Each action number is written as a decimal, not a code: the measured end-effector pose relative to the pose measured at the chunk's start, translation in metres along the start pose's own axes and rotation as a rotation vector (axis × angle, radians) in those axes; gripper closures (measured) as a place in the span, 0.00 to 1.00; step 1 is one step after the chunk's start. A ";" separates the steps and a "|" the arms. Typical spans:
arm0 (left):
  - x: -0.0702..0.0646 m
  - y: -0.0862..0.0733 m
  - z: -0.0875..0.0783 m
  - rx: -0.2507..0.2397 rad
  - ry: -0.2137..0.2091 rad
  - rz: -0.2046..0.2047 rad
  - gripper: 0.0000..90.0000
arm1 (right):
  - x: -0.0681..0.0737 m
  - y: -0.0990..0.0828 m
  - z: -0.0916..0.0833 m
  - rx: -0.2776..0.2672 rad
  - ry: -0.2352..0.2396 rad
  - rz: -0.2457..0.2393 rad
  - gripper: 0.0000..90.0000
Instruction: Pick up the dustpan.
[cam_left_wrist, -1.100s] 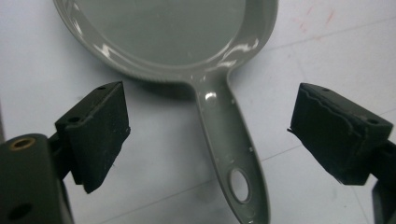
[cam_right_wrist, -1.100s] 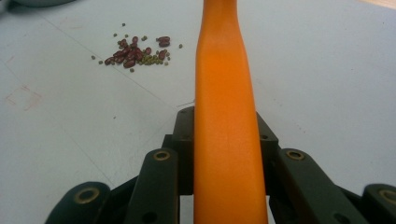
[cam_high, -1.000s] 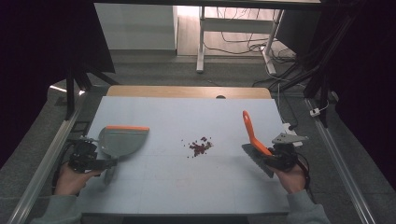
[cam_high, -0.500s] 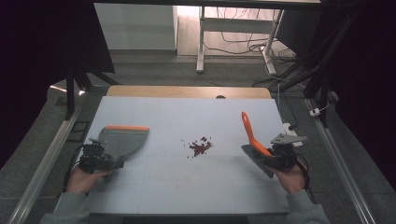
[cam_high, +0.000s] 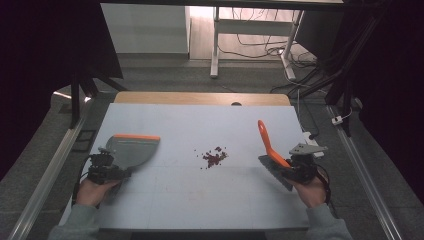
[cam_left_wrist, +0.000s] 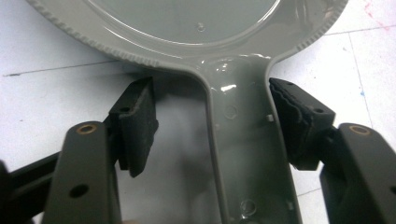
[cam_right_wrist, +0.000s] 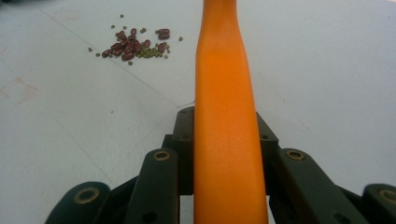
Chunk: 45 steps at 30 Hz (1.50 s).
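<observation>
Orange handle (cam_right_wrist: 226, 130) runs up the middle, clamped between the black jaws of the right hand-held gripper (cam_right_wrist: 226, 154), which press it from both sides. Small pile of dark red beans (cam_right_wrist: 135, 44) w/ a few greenish ones, poss. mung, lies on the white counter (cam_right_wrist: 327, 79), up and left of the handle, well apart from it.

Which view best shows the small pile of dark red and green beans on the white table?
The right gripper view: the pile of dark red and green beans lies close enough to tell single beans and both colours apart. In the high view the pile is a small dark red speck mid-table. The left gripper view looks at the grey plastic dustpan instead.
</observation>
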<state>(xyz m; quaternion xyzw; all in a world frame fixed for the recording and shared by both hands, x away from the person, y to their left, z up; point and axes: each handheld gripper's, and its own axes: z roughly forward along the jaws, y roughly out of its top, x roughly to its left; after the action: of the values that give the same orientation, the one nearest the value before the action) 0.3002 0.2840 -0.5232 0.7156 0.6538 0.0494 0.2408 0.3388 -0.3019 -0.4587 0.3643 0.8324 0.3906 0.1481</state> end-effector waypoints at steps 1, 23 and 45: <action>0.001 0.000 0.000 -0.005 -0.009 -0.007 0.52 | 0.000 0.000 0.000 0.000 -0.001 0.001 0.79; 0.013 -0.003 -0.013 -0.136 -0.071 0.023 0.68 | 0.001 0.001 0.000 -0.002 -0.006 -0.007 0.79; 0.026 -0.004 -0.025 -0.294 -0.248 0.151 0.68 | -0.004 0.008 0.001 -0.036 -0.036 0.013 0.79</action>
<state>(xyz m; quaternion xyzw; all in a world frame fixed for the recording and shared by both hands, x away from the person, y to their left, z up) 0.2911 0.3158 -0.5095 0.7203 0.5495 0.0736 0.4169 0.3459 -0.3013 -0.4534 0.3738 0.8201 0.3999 0.1669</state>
